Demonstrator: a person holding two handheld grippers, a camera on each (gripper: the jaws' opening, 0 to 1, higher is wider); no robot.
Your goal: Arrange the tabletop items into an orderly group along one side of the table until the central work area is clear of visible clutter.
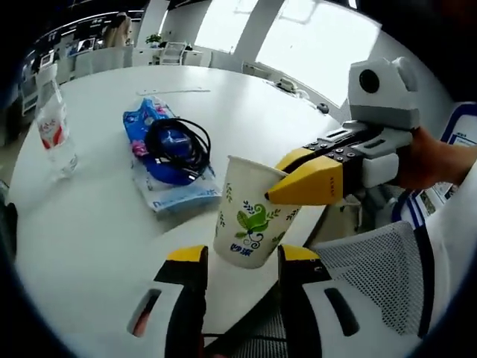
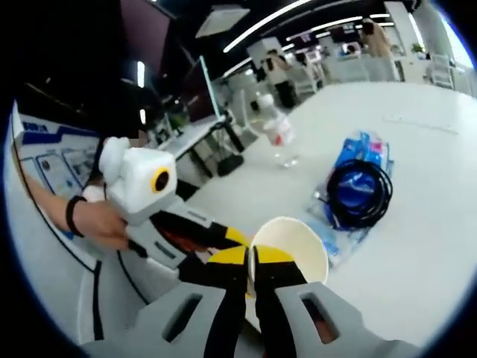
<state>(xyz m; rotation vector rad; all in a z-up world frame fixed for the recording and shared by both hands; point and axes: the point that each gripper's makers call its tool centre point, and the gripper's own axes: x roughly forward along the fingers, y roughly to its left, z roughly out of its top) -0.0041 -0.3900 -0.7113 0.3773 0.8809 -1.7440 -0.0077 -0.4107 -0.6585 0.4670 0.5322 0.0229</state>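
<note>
A paper cup (image 1: 250,216) printed with green leaves hangs at the near edge of the white counter (image 1: 89,224), its rim pinched by the narrow jaws of the right gripper (image 1: 287,186), one jaw inside the lip and one outside. The left gripper (image 1: 238,261) waits just below with its jaws wide, the cup's base between the tips; whether they touch it cannot be told. To do the step well, the carrier should likely keep the cup upright and set it down near the other items. The left gripper view shows the blue tissue pack (image 1: 160,160) under a coiled black cable (image 1: 179,145), with a plastic bottle (image 1: 54,123) at far left. The right gripper view looks into the cup's empty interior and catches the hand (image 2: 100,224) holding the left gripper.
</note>
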